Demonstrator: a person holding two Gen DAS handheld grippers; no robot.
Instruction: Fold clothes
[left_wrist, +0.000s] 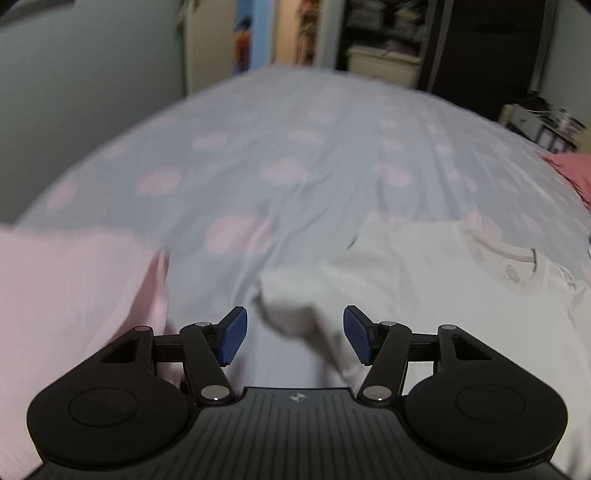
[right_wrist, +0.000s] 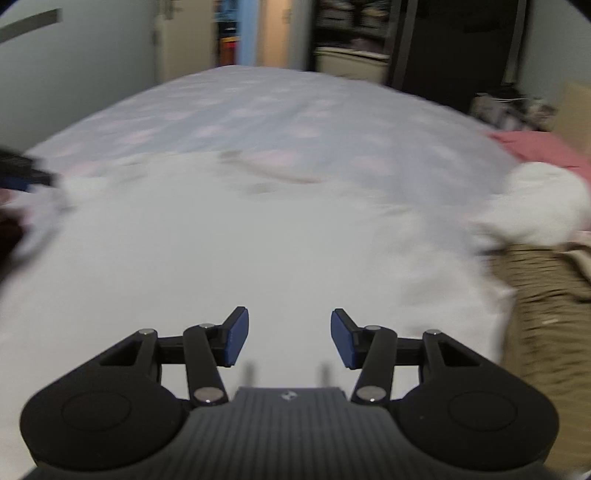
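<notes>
Far left in my left wrist view there's a pale pink garment (left_wrist: 74, 314), blurry, lying on the bed sheet (left_wrist: 277, 155), which is light blue w/ pink blobs. Next over, my left gripper (left_wrist: 295, 338): blue pads (left_wrist: 232, 338) spread wide, nothing pinched between them, so it's released. Right in front of it, between the fingers, a bunched corner of the white T-shirt (left_wrist: 424, 280) pokes toward me; looks like a sleeve but too smeared to be sure. The rest of the shirt spreads off to the right, neckline (left_wrist: 517, 258) visible w/ a small label inside, collar end pointing away from me. Far right edge, a bit of darker pink cloth (left_wrist: 572, 173) on the bed.

Switching to the right wrist view, left to right again. At the left edge I catch a dark shape w/ a spot of blue (right_wrist: 22, 173), prob. my other gripper, too blurred to say more. Then the white T-shirt (right_wrist: 221, 240) fills the middle, lying flat on the sheet (right_wrist: 295, 110), fairly smooth. My right gripper (right_wrist: 290, 339) hovers low over the near part of the shirt, pads (right_wrist: 236, 339) apart, also released, gripping nothing; can't tell if the tips touch the fabric. Right of that, a white bunched lump (right_wrist: 535, 206) at the shirt's edge, then a tan knit-looking cloth (right_wrist: 546, 314) beside it, and the darker pink cloth (right_wrist: 535, 147) beyond. Whole frame is motion-blurred.
</notes>
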